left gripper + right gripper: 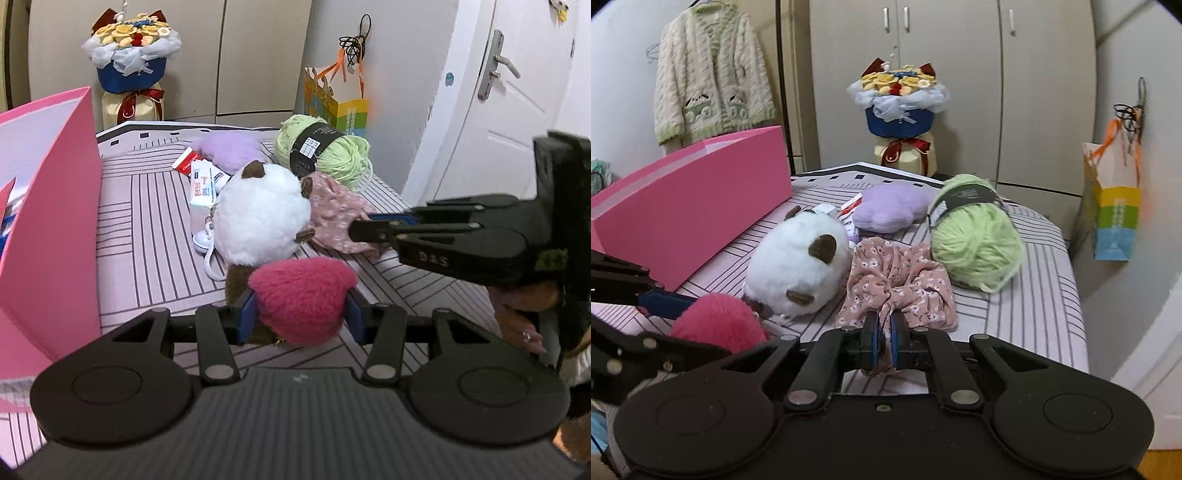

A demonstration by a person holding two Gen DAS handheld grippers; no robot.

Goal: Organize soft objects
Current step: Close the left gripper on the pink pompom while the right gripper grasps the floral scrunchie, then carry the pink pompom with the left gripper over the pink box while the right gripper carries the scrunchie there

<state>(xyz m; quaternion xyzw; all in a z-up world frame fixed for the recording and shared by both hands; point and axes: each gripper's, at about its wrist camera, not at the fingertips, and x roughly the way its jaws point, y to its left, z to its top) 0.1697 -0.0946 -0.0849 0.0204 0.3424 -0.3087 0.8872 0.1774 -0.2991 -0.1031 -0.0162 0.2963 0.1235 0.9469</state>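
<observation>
Left wrist view shows your left gripper [301, 312] clamped on the fluffy magenta heart-shaped plush [301, 295], blue pads pressed into both its sides. The open pink cardboard box [51, 229] stands just to that gripper's left, so it looks like the nearer drop. Your right gripper [882, 341] has its jaws pinched together on the near edge of the pink floral fabric scrunchie [897, 284], which still rests on the striped table cover [1034, 295]; you would have to carry it leftward over the white plush toy [798, 266].
</observation>
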